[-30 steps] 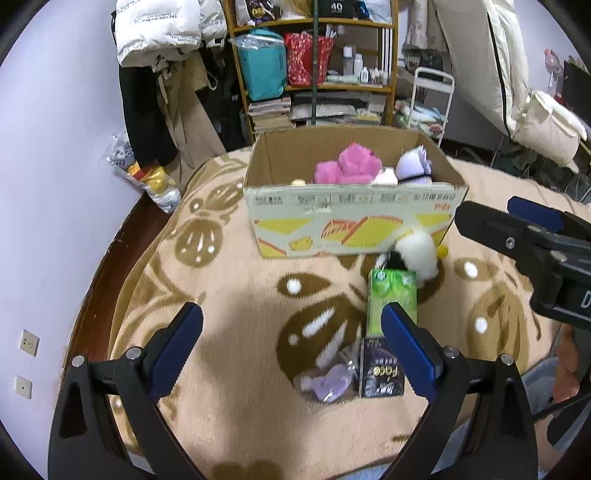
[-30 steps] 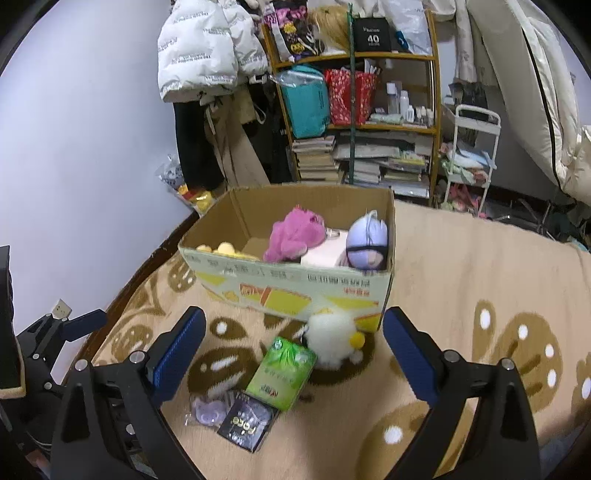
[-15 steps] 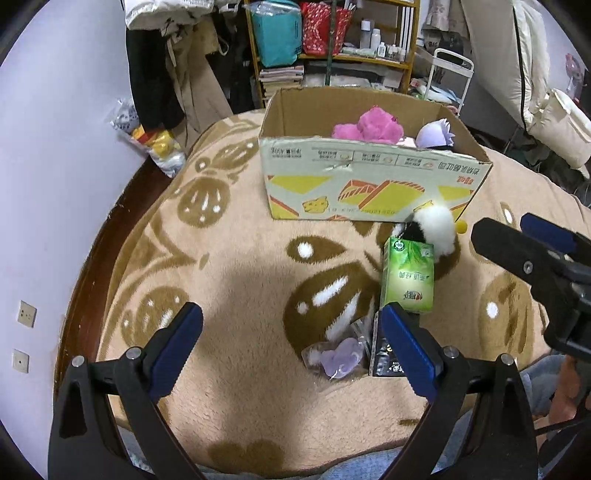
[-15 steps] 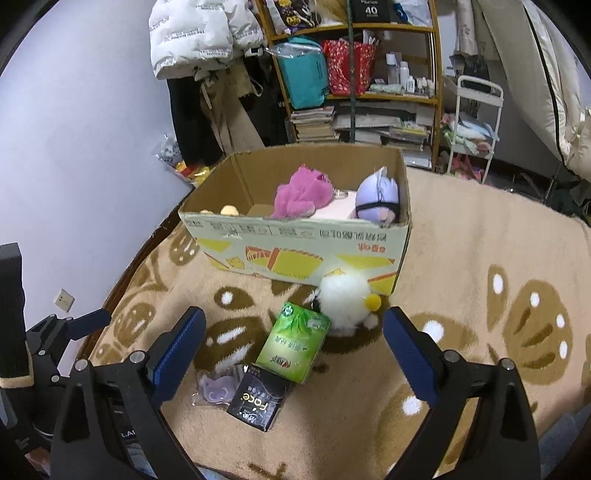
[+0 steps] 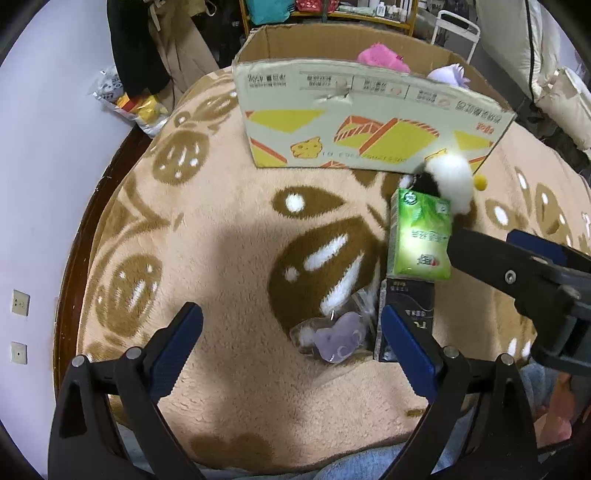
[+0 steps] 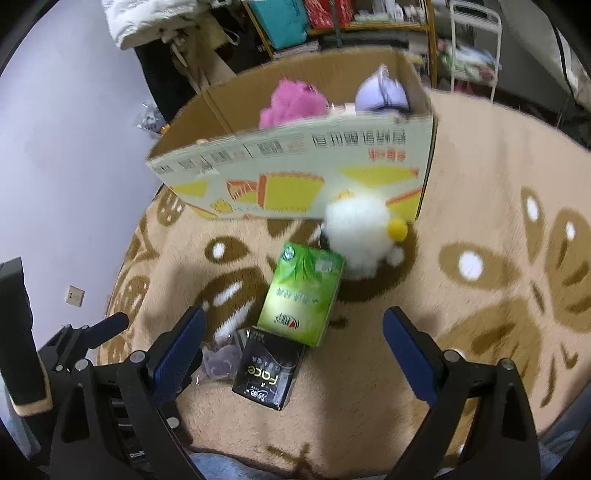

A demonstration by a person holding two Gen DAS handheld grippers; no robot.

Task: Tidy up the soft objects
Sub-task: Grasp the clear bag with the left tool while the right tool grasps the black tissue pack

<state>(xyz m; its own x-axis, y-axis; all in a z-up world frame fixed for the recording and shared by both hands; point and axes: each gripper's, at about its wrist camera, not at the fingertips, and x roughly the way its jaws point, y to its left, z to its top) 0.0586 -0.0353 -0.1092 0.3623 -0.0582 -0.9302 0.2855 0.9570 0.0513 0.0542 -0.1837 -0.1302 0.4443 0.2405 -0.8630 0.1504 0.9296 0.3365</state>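
A cardboard box (image 5: 369, 122) stands on the patterned rug, holding a pink plush (image 6: 291, 103) and a lilac plush (image 6: 380, 96). Against its front lies a white fluffy plush (image 6: 360, 240) with a yellow beak. Nearer lie a green tissue pack (image 6: 301, 295), a black tissue pack (image 6: 267, 373) and a purple heart in clear wrap (image 5: 338, 338). My left gripper (image 5: 291, 339) is open and empty just above the purple heart. My right gripper (image 6: 291, 341) is open and empty over the tissue packs; it also shows in the left wrist view (image 5: 517, 273).
The tan and brown rug (image 5: 221, 229) ends at a dark wooden edge (image 5: 79, 236) and a lilac wall on the left. Behind the box stand a shelf unit (image 6: 332, 22), hanging coats (image 5: 147, 44) and a white cart (image 6: 472, 44).
Both grippers have moved down and forward toward the items on the rug, which now look larger. Both stay open and empty. Nothing on the rug has moved.
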